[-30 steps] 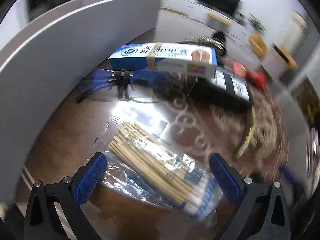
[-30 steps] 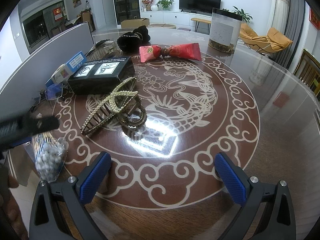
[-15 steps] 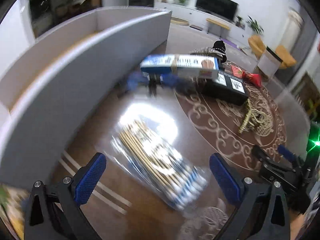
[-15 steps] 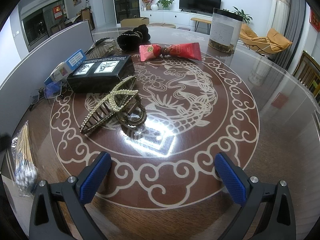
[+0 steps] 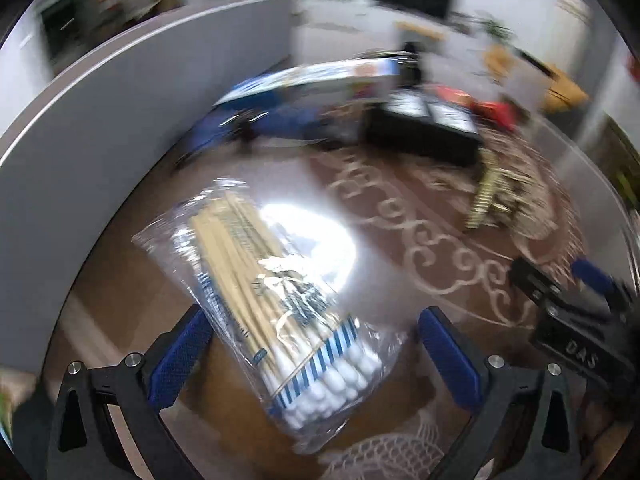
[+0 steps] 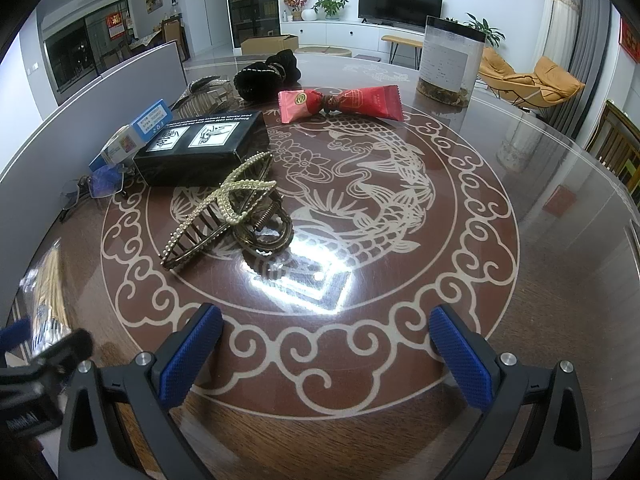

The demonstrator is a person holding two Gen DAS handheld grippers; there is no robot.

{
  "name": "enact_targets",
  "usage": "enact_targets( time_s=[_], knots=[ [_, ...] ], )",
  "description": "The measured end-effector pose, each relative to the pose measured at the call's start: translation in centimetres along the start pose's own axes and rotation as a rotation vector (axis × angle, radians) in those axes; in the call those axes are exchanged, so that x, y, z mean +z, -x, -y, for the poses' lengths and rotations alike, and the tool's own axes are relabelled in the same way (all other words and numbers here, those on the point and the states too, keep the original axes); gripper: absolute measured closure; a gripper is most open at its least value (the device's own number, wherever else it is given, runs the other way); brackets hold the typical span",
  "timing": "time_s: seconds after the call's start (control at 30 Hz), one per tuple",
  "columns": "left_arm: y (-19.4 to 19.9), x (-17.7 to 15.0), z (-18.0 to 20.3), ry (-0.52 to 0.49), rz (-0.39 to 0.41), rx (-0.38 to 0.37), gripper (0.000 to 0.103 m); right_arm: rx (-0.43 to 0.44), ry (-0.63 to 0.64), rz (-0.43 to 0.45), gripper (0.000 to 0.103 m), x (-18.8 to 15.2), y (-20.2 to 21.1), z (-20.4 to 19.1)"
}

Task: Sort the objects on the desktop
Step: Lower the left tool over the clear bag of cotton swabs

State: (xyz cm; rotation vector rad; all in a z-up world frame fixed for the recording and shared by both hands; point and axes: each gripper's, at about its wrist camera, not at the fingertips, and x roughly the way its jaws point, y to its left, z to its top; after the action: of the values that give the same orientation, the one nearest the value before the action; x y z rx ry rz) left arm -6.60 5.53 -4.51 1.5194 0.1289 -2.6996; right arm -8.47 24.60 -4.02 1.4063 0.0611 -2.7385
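Note:
A clear bag of cotton swabs (image 5: 272, 280) lies on the brown patterned table (image 6: 400, 280), its white-tipped end between the fingers of my left gripper (image 5: 312, 336), which is open and close over it. The left wrist view is blurred by motion. My right gripper (image 6: 326, 344) stands open over bare table with nothing between its fingers; it also shows in the left wrist view at right (image 5: 560, 280). A pearl hair claw (image 6: 228, 212), black box (image 6: 200, 146), blue-white box (image 6: 132, 136), glasses (image 6: 100, 184) and red wrapper (image 6: 340, 104) lie ahead.
A grey partition (image 6: 60, 132) runs along the table's left side. A black scrunchie (image 6: 268, 74) and a clear jar (image 6: 450, 60) stand at the back. The left gripper (image 6: 44, 338) and the swab bag (image 6: 48, 292) show at the right wrist view's left edge.
The left gripper pulled back from the swab bag, then came in close again, so the bag's end now lies between its fingers. The right gripper has stayed still.

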Motion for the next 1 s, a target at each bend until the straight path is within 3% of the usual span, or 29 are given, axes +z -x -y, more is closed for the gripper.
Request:
enact_targets(
  time_s=[0.17, 0.27, 0.53, 1.0],
  knots=[
    [-0.2, 0.7, -0.3, -0.230, 0.051, -0.154, 0.000, 0.001, 0.000, 0.000, 0.000, 0.0, 0.0, 0.0],
    [-0.1, 0.7, -0.5, -0.308, 0.043, -0.176, 0.000, 0.000, 0.001, 0.000, 0.000, 0.0, 0.0, 0.0],
    [0.2, -0.3, -1.0, -0.212, 0.022, -0.069, 0.000, 0.001, 0.000, 0.000, 0.000, -0.1, 0.0, 0.0],
    [1.0, -1.5, -5.6, -0.153, 0.019, -0.032, 0.000, 0.001, 0.000, 0.000, 0.000, -0.1, 0.0, 0.0]
  ],
)
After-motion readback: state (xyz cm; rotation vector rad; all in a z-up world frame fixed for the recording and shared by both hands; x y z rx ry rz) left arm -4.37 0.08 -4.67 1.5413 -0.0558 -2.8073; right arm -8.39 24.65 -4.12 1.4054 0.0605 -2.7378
